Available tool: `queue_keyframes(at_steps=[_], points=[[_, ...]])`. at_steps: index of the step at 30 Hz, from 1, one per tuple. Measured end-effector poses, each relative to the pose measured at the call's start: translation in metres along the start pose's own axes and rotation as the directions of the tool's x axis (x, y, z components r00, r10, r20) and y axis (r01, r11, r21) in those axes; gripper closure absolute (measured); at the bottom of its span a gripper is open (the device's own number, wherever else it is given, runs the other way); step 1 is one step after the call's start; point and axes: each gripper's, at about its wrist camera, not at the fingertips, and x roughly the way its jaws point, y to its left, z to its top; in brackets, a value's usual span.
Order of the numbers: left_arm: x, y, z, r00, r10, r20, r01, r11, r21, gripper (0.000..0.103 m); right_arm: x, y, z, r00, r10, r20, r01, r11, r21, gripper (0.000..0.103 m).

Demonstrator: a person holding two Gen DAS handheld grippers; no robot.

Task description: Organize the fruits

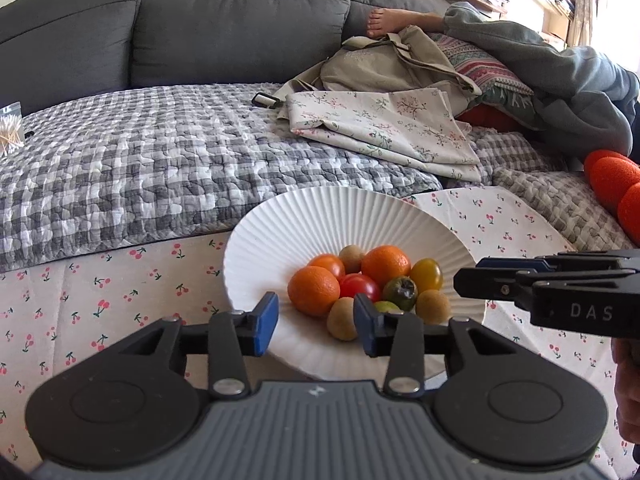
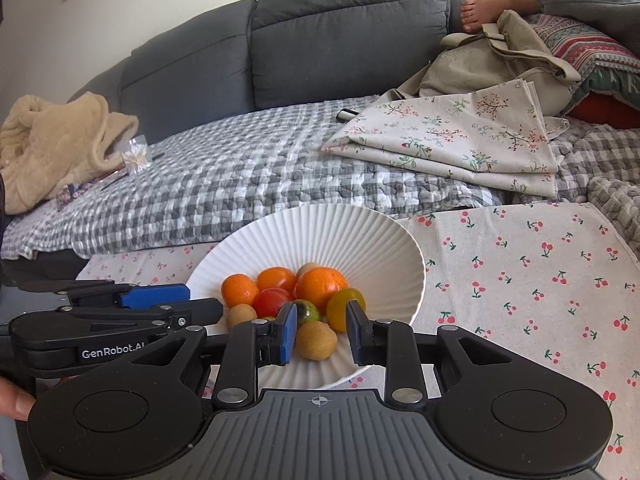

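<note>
A white ribbed bowl (image 1: pixel 304 216) (image 2: pixel 360 236) stands on a cherry-print cloth. It holds several small fruits: oranges (image 1: pixel 386 264) (image 2: pixel 322 283), red tomatoes (image 1: pixel 360 286) (image 2: pixel 272 302), a yellow tomato (image 1: pixel 427 275) (image 2: pixel 344 307), a green one (image 1: pixel 400 293) (image 2: pixel 308 312) and tan round fruits (image 1: pixel 433 306) (image 2: pixel 316 340). My left gripper (image 1: pixel 316 326) is open and empty at the bowl's near rim. My right gripper (image 2: pixel 322 330) is open and empty just before a tan fruit. Each gripper shows from the side in the other's view: the right gripper (image 1: pixel 470 280), the left gripper (image 2: pixel 204 300).
The cherry-print cloth (image 1: pixel 100 292) (image 2: pixel 540 272) covers the table. Behind it is a grey sofa with a checked quilt (image 1: pixel 160 160) (image 2: pixel 240 176), a folded floral cloth (image 1: pixel 400 128) (image 2: pixel 460 132), a beige bag, cushions, a person's bare foot (image 1: pixel 384 22), and a cotton-swab box (image 2: pixel 138 156).
</note>
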Motion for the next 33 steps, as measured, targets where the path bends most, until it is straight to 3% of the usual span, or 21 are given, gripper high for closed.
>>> queue_keyframes(at_steps=[3, 5, 7, 21, 27, 29, 33], points=[[-0.008, 0.0, 0.0, 1.0, 0.014, 0.003, -0.014, 1.0, -0.021, 0.059, -0.006, 0.004, 0.001, 1.0, 0.003, -0.003, -0.003, 1.0, -0.007, 0.075], [-0.014, -0.001, -0.001, 0.999, 0.046, 0.004, -0.046, 0.998, -0.038, 0.046, -0.012, 0.007, 0.002, 1.0, 0.0, -0.004, 0.0, 1.0, -0.003, 0.075], [-0.021, -0.003, -0.003, 0.997, 0.076, 0.006, -0.075, 0.996, -0.043, 0.04, -0.019, 0.008, 0.003, 1.0, 0.002, -0.003, -0.002, 1.0, 0.009, 0.075], [-0.102, -0.033, -0.028, 0.976, 0.215, -0.044, -0.218, 0.973, -0.08, 0.03, -0.1, 0.036, -0.011, 0.999, 0.036, 0.003, -0.036, 0.999, 0.01, 0.071], [-0.143, -0.049, -0.048, 0.971, 0.239, -0.006, -0.239, 0.969, -0.054, 0.023, -0.144, 0.052, -0.031, 0.999, 0.011, 0.041, -0.011, 1.0, -0.007, 0.046], [-0.155, -0.054, -0.054, 0.969, 0.247, 0.002, -0.247, 0.968, -0.051, 0.015, -0.157, 0.057, -0.039, 0.999, 0.007, 0.053, -0.006, 1.0, -0.007, 0.023], [-0.177, -0.058, -0.065, 0.967, 0.254, 0.019, -0.252, 0.965, -0.067, 0.008, -0.179, 0.066, -0.054, 0.997, -0.013, 0.077, 0.014, 1.0, -0.021, 0.007]])
